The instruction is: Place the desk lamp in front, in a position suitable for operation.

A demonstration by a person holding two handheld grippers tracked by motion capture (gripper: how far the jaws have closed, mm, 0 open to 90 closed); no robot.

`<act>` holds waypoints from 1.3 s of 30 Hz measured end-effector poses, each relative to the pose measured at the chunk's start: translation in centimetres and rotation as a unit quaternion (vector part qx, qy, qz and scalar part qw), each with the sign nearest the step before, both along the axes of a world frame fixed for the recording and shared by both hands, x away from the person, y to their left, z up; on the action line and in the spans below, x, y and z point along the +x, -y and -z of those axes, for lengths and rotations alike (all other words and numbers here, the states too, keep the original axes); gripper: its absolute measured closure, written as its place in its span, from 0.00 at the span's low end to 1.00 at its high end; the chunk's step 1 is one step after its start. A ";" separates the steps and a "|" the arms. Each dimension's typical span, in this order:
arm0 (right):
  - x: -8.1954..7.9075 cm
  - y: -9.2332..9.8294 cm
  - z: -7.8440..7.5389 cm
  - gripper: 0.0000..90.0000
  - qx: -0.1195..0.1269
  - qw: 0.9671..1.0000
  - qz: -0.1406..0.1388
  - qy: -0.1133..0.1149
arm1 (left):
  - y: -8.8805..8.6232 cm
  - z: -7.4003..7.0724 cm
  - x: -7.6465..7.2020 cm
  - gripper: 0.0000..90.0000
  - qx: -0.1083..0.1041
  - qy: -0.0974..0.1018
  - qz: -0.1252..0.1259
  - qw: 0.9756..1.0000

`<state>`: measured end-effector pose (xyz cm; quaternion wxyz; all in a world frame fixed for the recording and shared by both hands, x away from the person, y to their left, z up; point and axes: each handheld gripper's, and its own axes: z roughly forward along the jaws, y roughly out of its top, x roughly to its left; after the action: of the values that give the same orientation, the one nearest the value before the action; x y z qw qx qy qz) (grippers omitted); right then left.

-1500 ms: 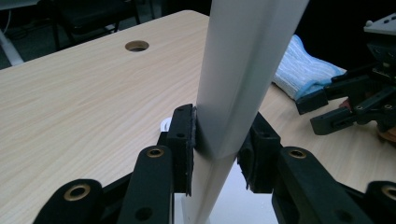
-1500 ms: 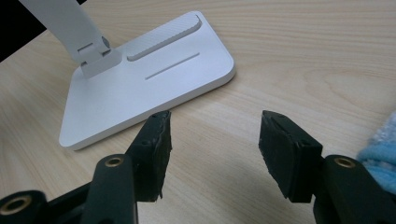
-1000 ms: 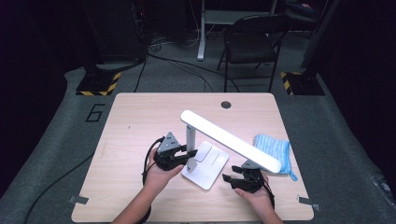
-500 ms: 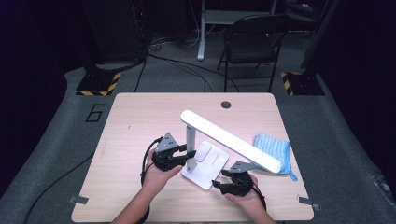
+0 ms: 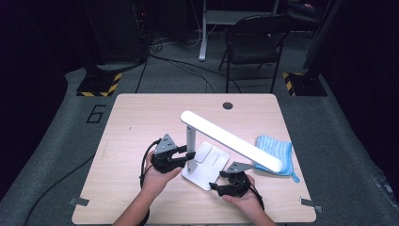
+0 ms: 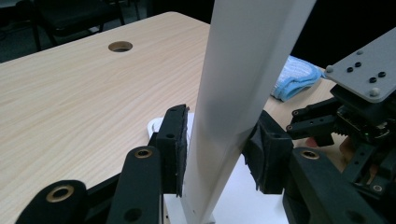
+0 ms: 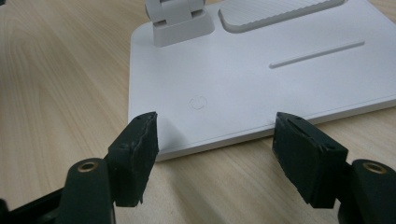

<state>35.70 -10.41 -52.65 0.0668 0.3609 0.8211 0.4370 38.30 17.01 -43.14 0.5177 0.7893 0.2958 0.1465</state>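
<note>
Tabletop (image 5: 141, 117) scene — left gripper (image 5: 184, 157) seemingly clamps lamp post (image 5: 191, 141); right gripper (image 5: 217, 181), level, has just been opening — empty.

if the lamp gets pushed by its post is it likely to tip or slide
Probably slides rather than tips: the lamp stands on a wide flat base, likely weighted. Its long head overhangs that base, so a hard shove could rock it. The smooth plastic post may slip in the left claw.

lamp (image 5: 207, 160) mid-table (image 5: 141, 117) | cloth (image 5: 275, 148) right of its base | chair (image 5: 251, 44) behind table
</note>
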 end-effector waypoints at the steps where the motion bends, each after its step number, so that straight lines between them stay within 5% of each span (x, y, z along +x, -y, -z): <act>1: 0.3 0.1 0.1 0.33 -0.006 1.000 -0.016 0.015 | 0.0 0.0 -0.1 0.68 -0.001 0.000 -0.002 1.000; 8: 0.5 -1.0 -0.2 0.25 -0.011 0.999 -0.011 0.029 | -0.3 0.0 -0.4 0.70 -0.002 -0.004 0.002 1.000; 15: 0.0 -1.9 -0.2 0.19 -0.041 0.998 -0.014 0.051 | -0.5 -0.1 -0.6 0.70 -0.006 -0.002 0.002 1.000; 30: -0.6 -3.0 0.1 0.08 -0.078 0.994 -0.015 0.072 | -0.8 0.1 -0.4 0.57 -0.009 -0.003 -0.009 1.000; 39: -0.4 -2.8 0.1 0.10 -0.086 0.995 -0.005 0.052 | -0.1 0.2 -0.5 0.56 -0.006 -0.004 0.019 1.000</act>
<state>35.28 -7.65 -52.77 0.1383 0.3266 0.8530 0.3829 37.84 17.09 -43.37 0.5241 0.7922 0.2835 0.1320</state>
